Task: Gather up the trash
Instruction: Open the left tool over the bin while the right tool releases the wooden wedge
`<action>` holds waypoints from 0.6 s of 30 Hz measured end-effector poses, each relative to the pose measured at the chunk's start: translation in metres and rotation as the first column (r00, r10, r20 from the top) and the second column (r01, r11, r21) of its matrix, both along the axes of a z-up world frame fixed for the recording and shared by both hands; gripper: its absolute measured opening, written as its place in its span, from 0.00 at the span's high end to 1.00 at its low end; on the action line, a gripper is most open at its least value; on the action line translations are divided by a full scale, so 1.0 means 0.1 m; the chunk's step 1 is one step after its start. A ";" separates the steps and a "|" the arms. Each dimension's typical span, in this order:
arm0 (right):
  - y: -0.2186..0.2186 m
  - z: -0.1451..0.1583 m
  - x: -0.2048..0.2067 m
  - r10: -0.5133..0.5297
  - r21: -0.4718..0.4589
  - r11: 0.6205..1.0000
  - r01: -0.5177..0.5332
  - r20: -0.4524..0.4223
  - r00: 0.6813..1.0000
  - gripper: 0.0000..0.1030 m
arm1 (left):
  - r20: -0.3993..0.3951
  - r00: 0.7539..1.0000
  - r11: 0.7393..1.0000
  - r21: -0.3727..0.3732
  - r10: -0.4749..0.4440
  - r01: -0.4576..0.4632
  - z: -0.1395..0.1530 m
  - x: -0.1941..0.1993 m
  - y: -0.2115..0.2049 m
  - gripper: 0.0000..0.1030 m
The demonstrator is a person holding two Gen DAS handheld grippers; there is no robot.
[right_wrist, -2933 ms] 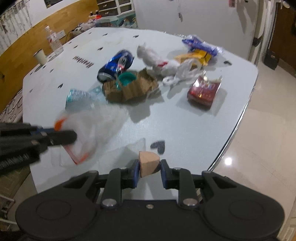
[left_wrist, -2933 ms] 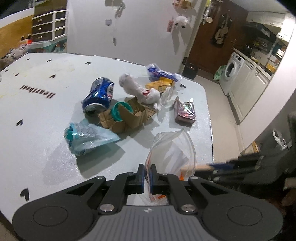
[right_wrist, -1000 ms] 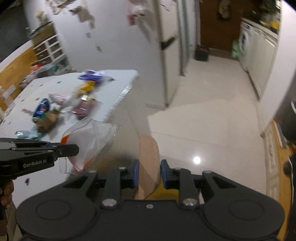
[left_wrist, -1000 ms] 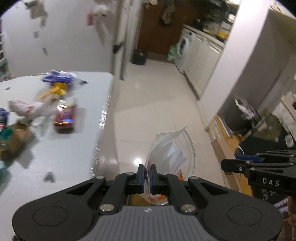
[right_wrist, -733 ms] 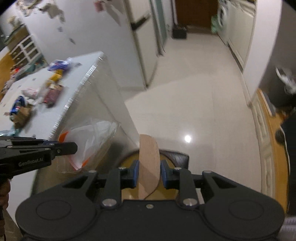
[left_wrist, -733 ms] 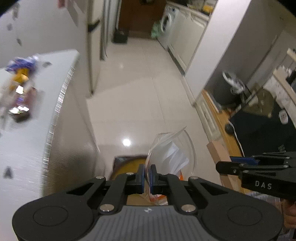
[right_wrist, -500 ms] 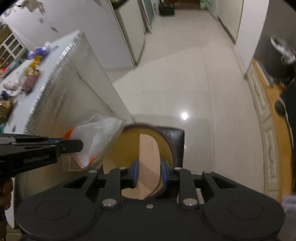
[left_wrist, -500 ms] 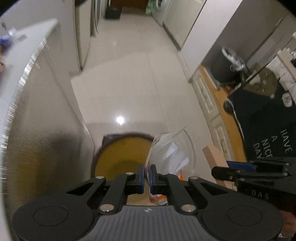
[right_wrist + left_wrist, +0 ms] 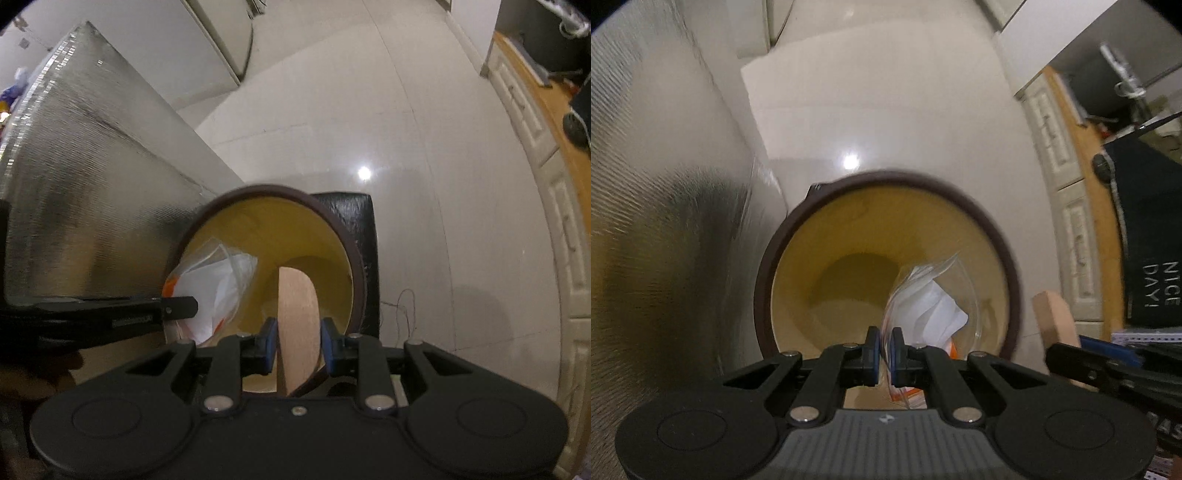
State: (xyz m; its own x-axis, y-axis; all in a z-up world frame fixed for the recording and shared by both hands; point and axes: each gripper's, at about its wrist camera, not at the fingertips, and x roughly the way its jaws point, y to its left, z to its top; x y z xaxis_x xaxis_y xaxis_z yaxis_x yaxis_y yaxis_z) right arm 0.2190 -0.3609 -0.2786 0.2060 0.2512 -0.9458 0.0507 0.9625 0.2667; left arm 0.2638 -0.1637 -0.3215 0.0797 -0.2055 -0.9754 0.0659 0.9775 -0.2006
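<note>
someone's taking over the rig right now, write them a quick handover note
Left gripper: jaws shut on the clear plastic bag, which hangs over the mouth of the yellow-lined bin.
Right gripper: jaws shut on the tan wedge, also held above the bin opening.
Bin stands on the floor against the silver table side.
Done: both pieces carried to the bin.
Left: release both into it. More trash shows only as a blurred bit on the table's far top edge; go back for it.
</note>
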 end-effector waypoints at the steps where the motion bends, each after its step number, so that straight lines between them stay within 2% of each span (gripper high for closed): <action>1: 0.01 -0.07 0.01 -0.002 0.003 1.000 0.002 -0.007 1.000 0.75 | -0.009 1.000 1.000 0.005 -0.002 0.002 -0.07 0.02 0.00 0.95; 5: 0.02 -0.24 0.06 -0.006 0.012 1.000 0.006 -0.028 1.000 0.75 | -0.024 1.000 1.000 0.024 -0.001 0.002 -0.35 0.12 -0.03 0.95; 11: 0.03 -0.47 0.12 -0.030 -0.005 1.000 0.030 -0.049 0.998 0.75 | -0.009 1.000 0.999 0.048 -0.025 0.025 -0.57 0.26 -0.07 0.95; 16: 0.05 -0.56 0.19 -0.052 -0.013 0.999 0.051 -0.066 0.996 0.75 | 0.013 1.000 0.998 0.067 -0.008 0.008 -0.64 0.34 -0.03 0.86; 18: 0.07 -0.59 0.21 -0.051 -0.017 0.999 0.050 -0.069 0.996 0.75 | 0.007 1.000 0.998 0.069 -0.009 0.009 -0.66 0.36 -0.01 0.74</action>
State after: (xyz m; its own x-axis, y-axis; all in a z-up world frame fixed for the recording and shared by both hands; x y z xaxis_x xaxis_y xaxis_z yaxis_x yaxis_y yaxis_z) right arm 0.2401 -0.3535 -0.3377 0.1518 0.2272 -0.9620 0.1173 0.9622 0.2458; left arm 0.2993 -0.1646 -0.3871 0.0855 -0.1385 -0.9867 0.0761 0.9883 -0.1321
